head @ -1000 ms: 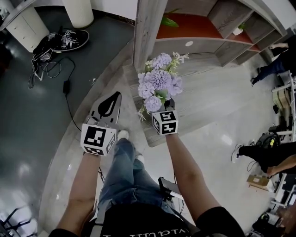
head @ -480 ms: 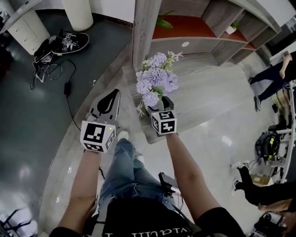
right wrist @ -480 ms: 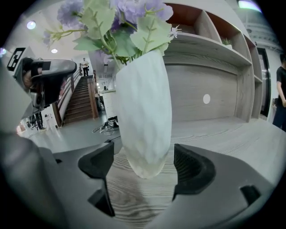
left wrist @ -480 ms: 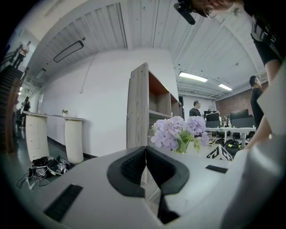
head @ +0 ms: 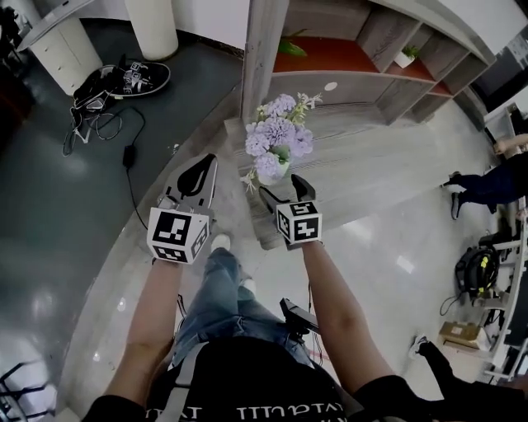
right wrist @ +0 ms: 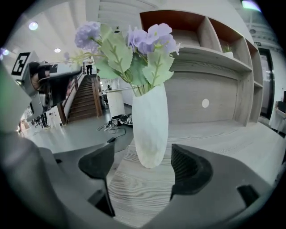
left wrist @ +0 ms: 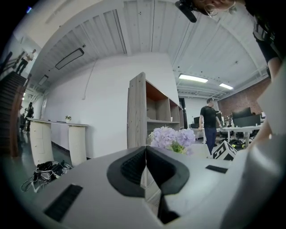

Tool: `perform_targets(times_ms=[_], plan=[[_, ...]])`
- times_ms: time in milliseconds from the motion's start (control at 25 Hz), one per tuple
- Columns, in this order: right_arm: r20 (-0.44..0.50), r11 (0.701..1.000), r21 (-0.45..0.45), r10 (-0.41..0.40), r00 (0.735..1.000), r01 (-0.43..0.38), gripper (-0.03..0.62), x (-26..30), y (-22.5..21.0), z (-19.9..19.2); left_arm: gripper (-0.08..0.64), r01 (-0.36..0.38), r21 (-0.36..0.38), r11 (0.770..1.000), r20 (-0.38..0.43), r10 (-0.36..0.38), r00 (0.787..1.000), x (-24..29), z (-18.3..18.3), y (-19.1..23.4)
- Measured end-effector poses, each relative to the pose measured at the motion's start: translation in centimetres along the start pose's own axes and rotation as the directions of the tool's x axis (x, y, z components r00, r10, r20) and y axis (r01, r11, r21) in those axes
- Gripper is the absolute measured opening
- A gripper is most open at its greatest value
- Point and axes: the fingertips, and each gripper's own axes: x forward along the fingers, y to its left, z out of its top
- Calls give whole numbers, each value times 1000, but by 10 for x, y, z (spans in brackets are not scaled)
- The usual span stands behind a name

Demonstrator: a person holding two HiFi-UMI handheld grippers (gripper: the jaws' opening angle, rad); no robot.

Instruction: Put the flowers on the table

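A bunch of lilac flowers (head: 276,142) in a white vase (head: 278,171) stands upright on the grey wooden table (head: 363,161), near its left end. My right gripper (head: 283,188) is open just in front of the vase, with its jaws apart and touching nothing. In the right gripper view the vase (right wrist: 149,129) rises beyond my right gripper (right wrist: 141,172), past the pads and clear of both, with the flowers (right wrist: 134,42) above. My left gripper (head: 200,170) hangs off the table's left side, shut and empty. In the left gripper view the flowers (left wrist: 172,137) show past my left gripper (left wrist: 146,162).
A wooden post (head: 264,49) and a shelf unit (head: 346,58) stand behind the vase. Shoes, a bag and cables (head: 115,82) lie on the dark floor at left, by a white column (head: 153,25). People (head: 487,183) move at the right.
My right gripper has let go of the vase and drawn back toward me. The vase now stands free on the table. My left gripper has stayed shut at the left.
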Motion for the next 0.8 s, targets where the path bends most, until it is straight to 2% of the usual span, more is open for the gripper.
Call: perform_targets(times_ms=[120, 240, 640, 800], plan=[[-19, 1000, -8, -2, 1000, 2, 403, -16, 4, 1, 11, -6, 13, 1000, -1, 6, 1000, -9, 4, -6], [-19, 999, -13, 32, 999, -32, 402, -34, 11, 5, 11, -24, 12, 1000, 5, 24, 1000, -18, 11, -12], [25, 997, -37, 76, 997, -75, 402, -98, 17, 25, 11, -79, -11, 997, 40, 79, 996, -41, 29, -34], [82, 995, -32, 100, 992, -98, 402, -125, 19, 39, 11, -84, -8, 996, 50, 85, 995, -47, 37, -40]])
